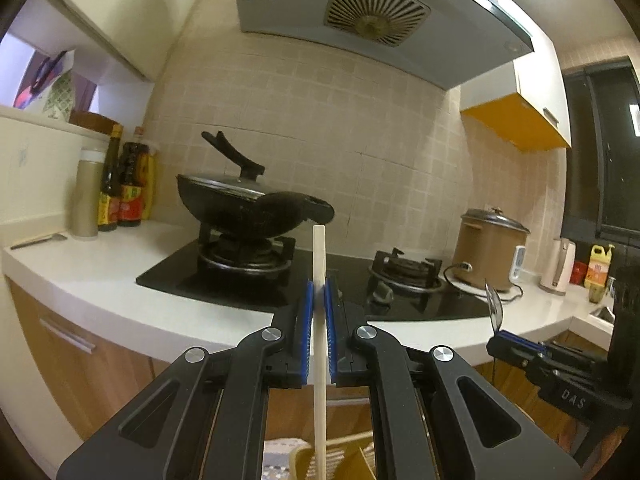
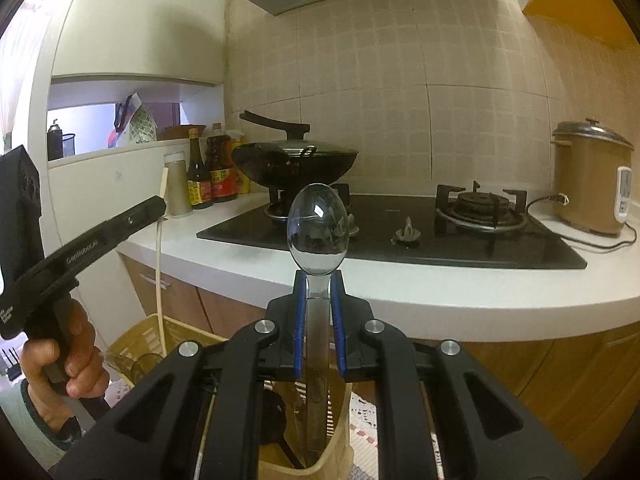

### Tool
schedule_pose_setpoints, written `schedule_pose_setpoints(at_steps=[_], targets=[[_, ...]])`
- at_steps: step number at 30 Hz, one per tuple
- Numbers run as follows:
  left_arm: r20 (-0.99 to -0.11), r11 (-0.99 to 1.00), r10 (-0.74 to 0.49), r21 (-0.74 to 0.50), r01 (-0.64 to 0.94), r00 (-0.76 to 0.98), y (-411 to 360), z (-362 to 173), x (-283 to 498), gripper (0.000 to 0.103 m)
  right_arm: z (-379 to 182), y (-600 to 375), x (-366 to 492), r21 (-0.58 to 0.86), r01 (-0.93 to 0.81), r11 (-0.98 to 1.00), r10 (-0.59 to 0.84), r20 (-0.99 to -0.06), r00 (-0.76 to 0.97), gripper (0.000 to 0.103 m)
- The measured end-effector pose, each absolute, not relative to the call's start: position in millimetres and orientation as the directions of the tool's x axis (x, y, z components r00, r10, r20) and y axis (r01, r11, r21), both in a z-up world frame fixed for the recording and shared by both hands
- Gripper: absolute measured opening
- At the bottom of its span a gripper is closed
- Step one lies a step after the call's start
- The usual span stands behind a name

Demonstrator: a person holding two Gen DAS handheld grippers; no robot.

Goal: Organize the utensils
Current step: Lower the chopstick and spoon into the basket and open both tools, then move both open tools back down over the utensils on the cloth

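Observation:
My left gripper (image 1: 319, 292) is shut on a pale chopstick (image 1: 320, 320) that stands upright; its lower end hangs over a yellow slotted utensil basket (image 1: 340, 456). In the right wrist view the same chopstick (image 2: 160, 272) reaches down into the basket (image 2: 132, 340). My right gripper (image 2: 319, 280) is shut on a metal spoon (image 2: 318, 228), bowl up, handle pointing down into a beige utensil holder (image 2: 340, 440) with dark utensils inside. The right gripper with the spoon (image 1: 494, 304) also shows in the left wrist view at the right.
A white counter (image 2: 440, 296) holds a black gas hob (image 2: 400, 236), a lidded wok (image 1: 248, 204), sauce bottles (image 1: 124, 188), a brown rice cooker (image 2: 588, 184) and a utensil lying at the left (image 1: 40, 240). Wooden cabinets stand below.

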State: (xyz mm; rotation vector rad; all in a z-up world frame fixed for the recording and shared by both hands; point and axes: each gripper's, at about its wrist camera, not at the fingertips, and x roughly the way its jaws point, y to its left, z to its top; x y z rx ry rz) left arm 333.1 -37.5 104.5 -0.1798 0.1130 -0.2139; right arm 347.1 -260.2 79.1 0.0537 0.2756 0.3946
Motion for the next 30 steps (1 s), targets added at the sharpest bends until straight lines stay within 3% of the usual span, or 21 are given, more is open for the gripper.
schedule_pose_setpoints(at_steps=[2, 4, 12, 14, 15, 16, 21, 24, 27, 30], targets=[[-0.099, 0.962, -0.219, -0.186, 0.199, 0.971, -37.5, 103.4, 330.2, 0.008, 78.6, -262.9, 342.5, 0.114, -0.373, 0.921, 0.39, -0.257, 0.884, 0.011], [-0.108, 0.963, -0.22, -0.185, 0.198, 0.97, -34.3, 104.0, 326.1, 0.023, 78.5, -262.5, 337.1, 0.102, -0.374, 0.922, 0.387, -0.269, 0.882, 0.011], [-0.148, 0.947, -0.264, -0.229, 0.227, 0.953, -20.2, 113.5, 305.4, 0.028, 78.4, -262.0, 316.2, 0.051, -0.38, 0.924, 0.373, -0.344, 0.862, 0.012], [-0.159, 0.946, -0.275, -0.222, 0.237, 0.948, -19.7, 117.9, 296.3, 0.034, 81.7, -264.8, 312.2, 0.071, -0.385, 0.92, 0.383, -0.37, 0.847, 0.026], [-0.163, 0.947, -0.277, -0.215, 0.239, 0.947, -19.9, 120.1, 290.9, 0.035, 83.1, -265.4, 310.8, 0.076, -0.381, 0.922, 0.38, -0.377, 0.845, 0.041], [-0.168, 0.95, -0.272, -0.201, 0.237, 0.948, -19.6, 123.6, 282.0, 0.035, 84.8, -266.3, 307.7, 0.08, -0.375, 0.924, 0.376, -0.378, 0.846, 0.045], [-0.208, 0.959, -0.264, -0.161, 0.233, 0.942, -19.8, 134.8, 250.8, 0.035, 100.0, -259.9, 282.1, 0.061, -0.355, 0.933, 0.347, -0.418, 0.839, 0.045], [-0.283, 0.962, -0.269, -0.134, 0.239, 0.921, -22.6, 143.4, 237.5, 0.035, 107.7, -249.7, 266.6, 0.012, -0.33, 0.944, 0.296, -0.473, 0.829, 0.045], [-0.384, 0.98, -0.2, -0.081, 0.182, 0.902, -27.2, 156.2, 229.4, 0.035, 112.3, -243.3, 258.1, 0.026, -0.317, 0.948, 0.275, -0.57, 0.774, 0.045], [-0.478, 0.966, -0.257, -0.146, 0.212, 0.84, -25.2, 155.3, 221.8, 0.035, 109.4, -238.2, 249.3, 0.012, -0.289, 0.957, 0.226, -0.655, 0.721, 0.045]])
